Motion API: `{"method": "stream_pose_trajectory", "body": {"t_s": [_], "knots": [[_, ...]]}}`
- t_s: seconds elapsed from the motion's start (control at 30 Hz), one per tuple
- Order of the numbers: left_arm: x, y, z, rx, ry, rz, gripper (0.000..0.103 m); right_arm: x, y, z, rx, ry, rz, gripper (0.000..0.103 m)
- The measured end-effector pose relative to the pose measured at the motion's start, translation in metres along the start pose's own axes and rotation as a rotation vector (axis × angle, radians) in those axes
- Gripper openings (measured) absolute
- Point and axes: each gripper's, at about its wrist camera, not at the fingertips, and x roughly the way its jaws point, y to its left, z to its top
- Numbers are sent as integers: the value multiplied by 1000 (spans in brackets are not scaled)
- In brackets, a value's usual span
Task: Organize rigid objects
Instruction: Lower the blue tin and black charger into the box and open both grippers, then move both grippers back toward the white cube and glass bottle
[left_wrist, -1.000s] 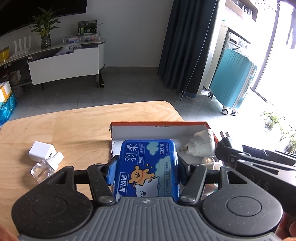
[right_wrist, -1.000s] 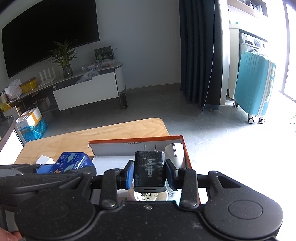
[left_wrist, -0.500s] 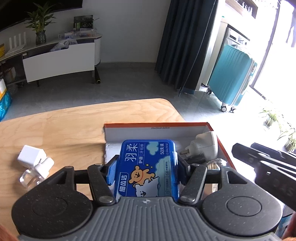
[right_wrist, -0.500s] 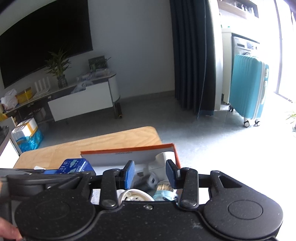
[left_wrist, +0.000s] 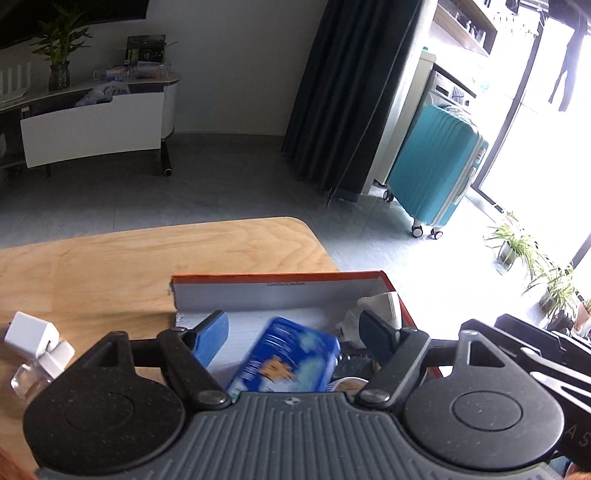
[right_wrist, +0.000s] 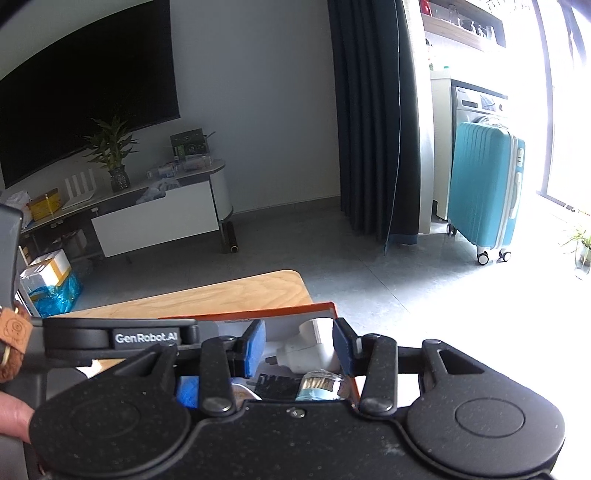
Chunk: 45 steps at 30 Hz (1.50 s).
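Blue floss box (left_wrist: 284, 360) motion-blurred, label unreadable. Its near end is hidden behind the left gripper (left_wrist: 295, 328) body. Clear bottle (left_wrist: 35, 373) partly hidden too.

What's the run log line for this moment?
left tongs: opening, blue box dropping into orange tray | right tongs: opening, empty

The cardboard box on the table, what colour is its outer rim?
Orange outside, white inside; the box shows best in the left wrist view.

Blue rectangular floss box with pale cloud print (left_wrist: 288, 362), orange-rimmed cardboard tray with grey-white inside (left_wrist: 280, 275), pale wood-grain desk (left_wrist: 110, 266), white plastic plug adapter (right_wrist: 306, 354), small white cube charger (left_wrist: 31, 338), ribbed teal suitcase (left_wrist: 432, 173)
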Motion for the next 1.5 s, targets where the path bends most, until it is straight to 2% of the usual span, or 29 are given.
{"method": "stream_pose_trajectory", "body": {"t_s": [0.43,0.53,0.87,1.5], "knots": [[-39,40,-10,-56,0,107,81,0,48,-7,-57,45,83,56],[-48,50,-14,-59,-2,137,81,3,62,-9,-73,64,105,59],[-75,86,-21,-108,-27,207,81,15,106,-17,-113,109,174,59],[-89,161,-49,-227,0,289,82,38,168,-38,-195,178,276,59]]}}
